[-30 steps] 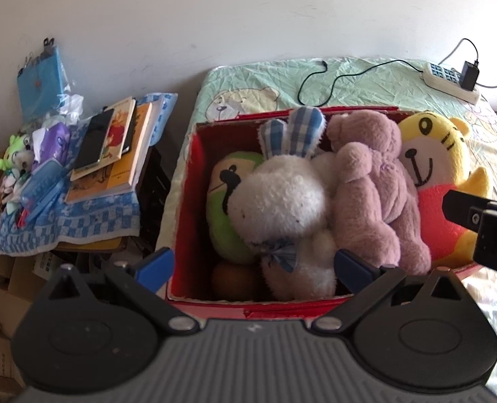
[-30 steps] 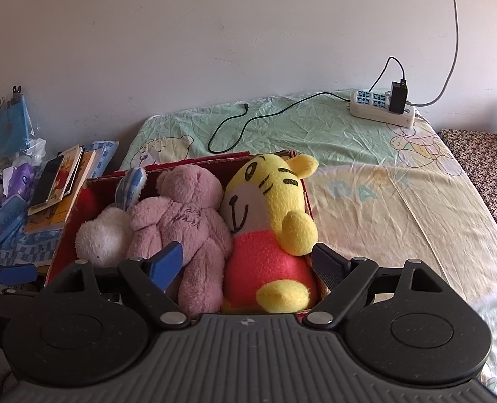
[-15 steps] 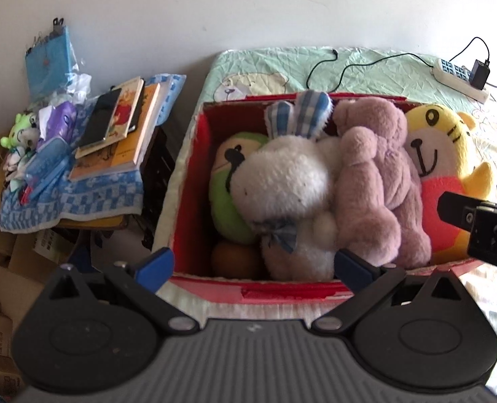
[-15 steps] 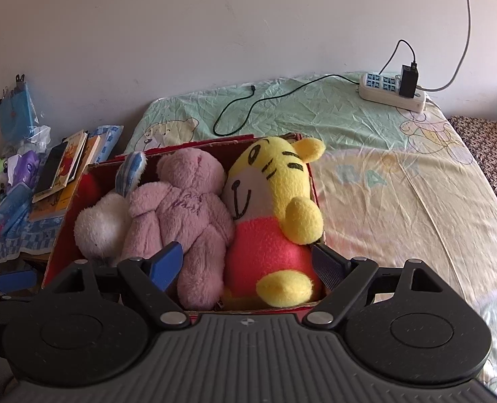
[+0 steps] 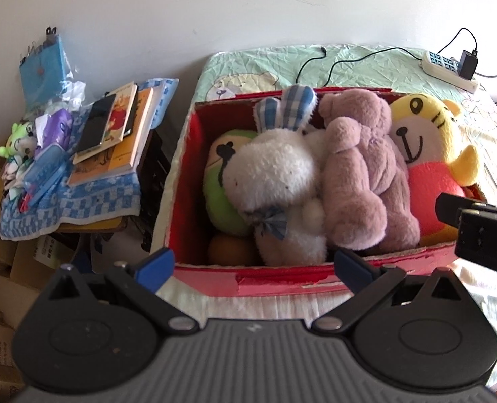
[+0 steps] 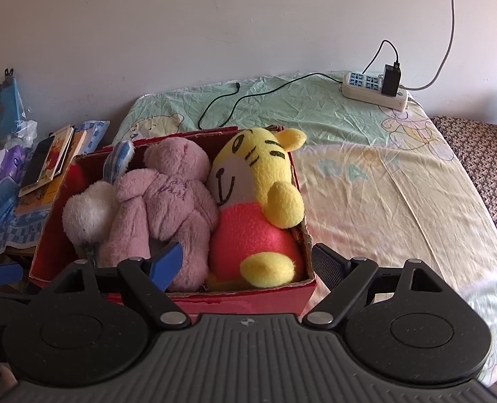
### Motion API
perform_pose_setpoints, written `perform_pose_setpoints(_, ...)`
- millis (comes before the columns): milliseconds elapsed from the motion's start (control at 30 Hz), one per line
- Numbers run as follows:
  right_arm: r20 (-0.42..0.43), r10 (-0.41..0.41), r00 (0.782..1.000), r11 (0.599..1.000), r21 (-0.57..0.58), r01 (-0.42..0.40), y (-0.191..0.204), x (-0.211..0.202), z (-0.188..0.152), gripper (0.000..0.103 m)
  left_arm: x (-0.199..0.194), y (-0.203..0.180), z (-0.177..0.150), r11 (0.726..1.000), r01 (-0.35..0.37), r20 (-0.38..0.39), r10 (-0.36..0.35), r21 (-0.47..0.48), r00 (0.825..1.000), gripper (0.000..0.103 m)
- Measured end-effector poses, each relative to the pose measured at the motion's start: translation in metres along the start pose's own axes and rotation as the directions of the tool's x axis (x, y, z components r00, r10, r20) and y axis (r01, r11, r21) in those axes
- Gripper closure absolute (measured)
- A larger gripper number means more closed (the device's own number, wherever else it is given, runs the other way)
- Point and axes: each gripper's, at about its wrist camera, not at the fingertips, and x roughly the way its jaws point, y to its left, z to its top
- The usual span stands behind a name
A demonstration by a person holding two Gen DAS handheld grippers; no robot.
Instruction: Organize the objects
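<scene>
A red cardboard box [image 5: 275, 278] [image 6: 248, 302] sits on the bed, packed with plush toys. From left to right lie a green frog [image 5: 221, 188], a white rabbit with checked ears [image 5: 275, 174] [image 6: 87, 211], a pink bear [image 5: 359, 174] [image 6: 168, 198] and a yellow tiger in a red top [image 5: 426, 141] [image 6: 258, 208]. An orange toy [image 5: 231, 250] shows at the bottom. My left gripper [image 5: 252, 265] hangs open before the box's near wall, holding nothing. My right gripper [image 6: 245, 262] stands open over the near right corner, also holding nothing. Its body shows at the right edge of the left wrist view.
A side table [image 5: 70, 201] left of the bed has a blue checked cloth, books [image 5: 114, 131], a phone and small toys. A power strip [image 6: 376, 90] with a charger and a black cable [image 6: 248, 100] lie at the head of the bed. Bare sheet [image 6: 399, 208] stretches right of the box.
Both grippers have drawn back toward the near side of the box, so more of its front wall shows. The toys and box have not moved. Both stay open.
</scene>
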Motion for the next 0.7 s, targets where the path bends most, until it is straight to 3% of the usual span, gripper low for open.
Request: perform_pose_setpoints(700,-0.007,0.011,1.000,1.000,-0.026,-0.011,0.007,-0.008,-0.015,0.017,-0.004,0.002,-0.016,1.000,0.028,-0.020,-0.028,-0.008,0.999,0.001)
